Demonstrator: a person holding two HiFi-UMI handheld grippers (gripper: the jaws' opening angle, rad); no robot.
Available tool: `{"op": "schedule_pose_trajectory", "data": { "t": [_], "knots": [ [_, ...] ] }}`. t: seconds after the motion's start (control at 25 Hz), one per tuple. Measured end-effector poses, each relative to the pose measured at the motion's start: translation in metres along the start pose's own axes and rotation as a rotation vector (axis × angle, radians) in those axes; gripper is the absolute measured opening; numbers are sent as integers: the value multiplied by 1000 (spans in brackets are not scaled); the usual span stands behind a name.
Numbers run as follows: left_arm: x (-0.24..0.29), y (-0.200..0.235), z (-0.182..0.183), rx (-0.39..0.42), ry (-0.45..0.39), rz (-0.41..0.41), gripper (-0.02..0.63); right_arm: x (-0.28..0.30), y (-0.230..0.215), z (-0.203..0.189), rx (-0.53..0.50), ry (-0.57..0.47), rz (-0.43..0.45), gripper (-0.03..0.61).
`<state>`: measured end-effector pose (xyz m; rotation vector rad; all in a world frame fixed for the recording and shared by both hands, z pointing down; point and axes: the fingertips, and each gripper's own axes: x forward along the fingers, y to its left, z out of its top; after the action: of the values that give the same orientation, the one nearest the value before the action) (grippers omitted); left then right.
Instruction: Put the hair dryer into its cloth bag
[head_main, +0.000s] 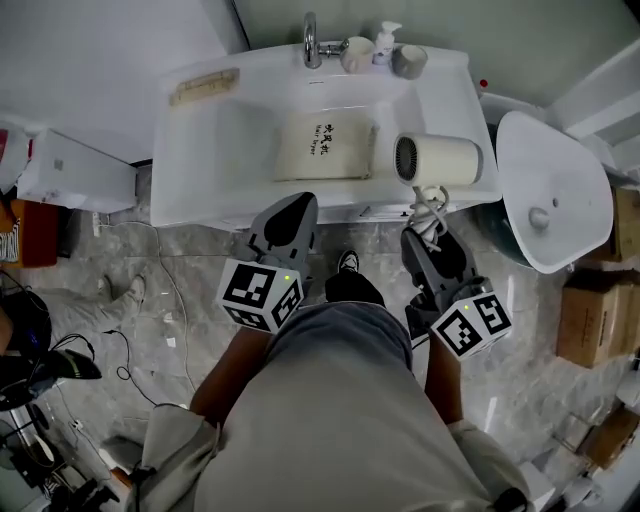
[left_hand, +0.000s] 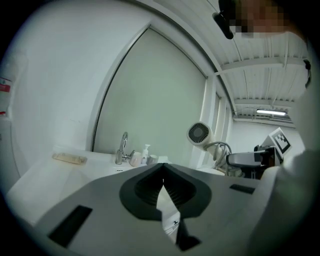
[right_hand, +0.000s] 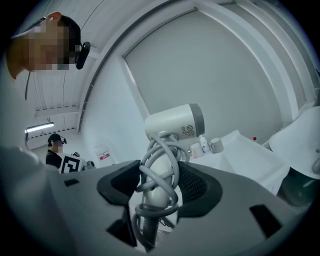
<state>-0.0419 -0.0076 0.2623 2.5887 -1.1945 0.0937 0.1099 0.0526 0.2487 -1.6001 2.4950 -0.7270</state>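
Observation:
The white hair dryer (head_main: 440, 160) hangs over the right rim of the sink, its grille facing left. Its cord is wound round the handle, and my right gripper (head_main: 428, 235) is shut on that handle (right_hand: 159, 186) from below. The right gripper view shows the dryer's body (right_hand: 175, 124) upright above the jaws. The beige cloth bag (head_main: 325, 145) lies flat in the sink basin, left of the dryer. My left gripper (head_main: 296, 205) is at the sink's front edge just below the bag, shut and empty; its jaws (left_hand: 163, 169) meet tip to tip.
The white sink (head_main: 200, 150) carries a tap (head_main: 312, 40), two cups and a soap bottle (head_main: 385, 42) on its back ledge, and a flat brush-like item (head_main: 205, 87) at back left. A white lid-shaped fixture (head_main: 550, 190) stands to the right, with cardboard boxes (head_main: 590, 320) beyond. Cables lie on the floor at left.

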Motion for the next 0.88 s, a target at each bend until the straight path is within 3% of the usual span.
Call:
{"op": "schedule_pose_trajectory", "data": {
  "t": [0.2,0.48,0.88],
  "knots": [
    [27,-1,0,-48,-12,51,3,16,-28,12,-10,32,44,239],
    [62,-2,-4,-22,-14,122,3,37,-61,26,-30,60,97,239],
    [84,21,-29,-52,42,202,2,62,-82,13,-10,130,115,239]
  ]
}}
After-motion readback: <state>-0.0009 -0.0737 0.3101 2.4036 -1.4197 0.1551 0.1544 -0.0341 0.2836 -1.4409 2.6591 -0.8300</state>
